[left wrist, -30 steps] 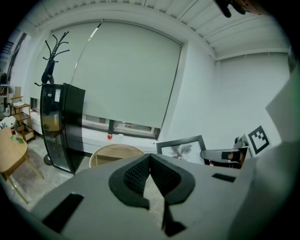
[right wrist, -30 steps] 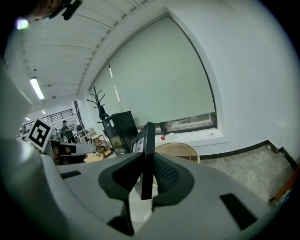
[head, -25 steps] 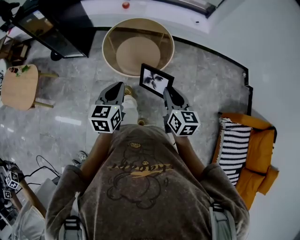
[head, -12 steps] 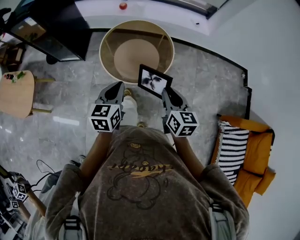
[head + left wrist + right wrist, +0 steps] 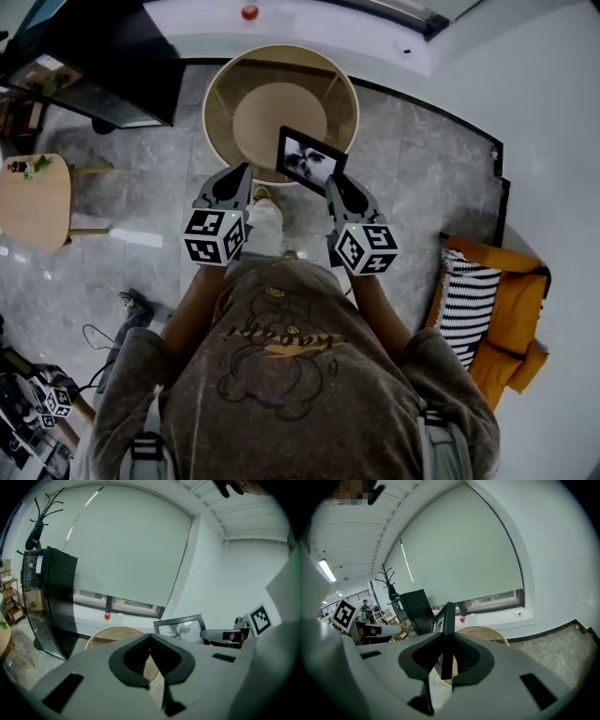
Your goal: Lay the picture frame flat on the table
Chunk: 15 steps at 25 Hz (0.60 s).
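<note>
**Frame held over table's near rim, not yet laid down**

The right gripper (image 5: 334, 184) is clamped on the near right edge of the picture frame (image 5: 311, 159). The frame is tilted, with its long axis running left to right above the near rim of the round table (image 5: 212, 111). The left gripper (image 5: 242, 174), jaws together and empty, waits to its left.
</note>
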{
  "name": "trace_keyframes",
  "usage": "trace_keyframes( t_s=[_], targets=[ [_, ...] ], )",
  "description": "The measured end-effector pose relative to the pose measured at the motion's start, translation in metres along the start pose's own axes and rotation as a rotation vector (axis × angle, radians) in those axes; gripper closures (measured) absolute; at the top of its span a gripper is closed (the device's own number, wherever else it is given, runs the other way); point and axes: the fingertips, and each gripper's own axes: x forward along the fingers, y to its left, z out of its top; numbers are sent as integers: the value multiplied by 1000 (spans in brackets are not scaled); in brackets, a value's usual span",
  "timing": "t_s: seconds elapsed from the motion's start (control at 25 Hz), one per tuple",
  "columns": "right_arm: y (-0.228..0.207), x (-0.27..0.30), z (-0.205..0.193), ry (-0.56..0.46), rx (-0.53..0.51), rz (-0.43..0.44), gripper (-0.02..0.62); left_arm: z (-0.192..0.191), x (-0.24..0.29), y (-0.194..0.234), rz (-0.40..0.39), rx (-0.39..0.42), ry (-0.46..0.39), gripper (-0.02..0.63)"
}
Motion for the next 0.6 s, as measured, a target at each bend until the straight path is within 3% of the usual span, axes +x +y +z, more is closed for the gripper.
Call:
trace_keyframes(
  t_s=[0.24,0.4,0.6],
  targets=[
    [-24,33,31,-3,19,-12,508,35,52,6,-29,17,21,588],
    [-11,45,35,-10,5,-22,508,42,52,21,-45,26,14,588],
    [-30,47,47,-28,11,-47,508,49,71,15,-68,43,26,588]
  ],
)
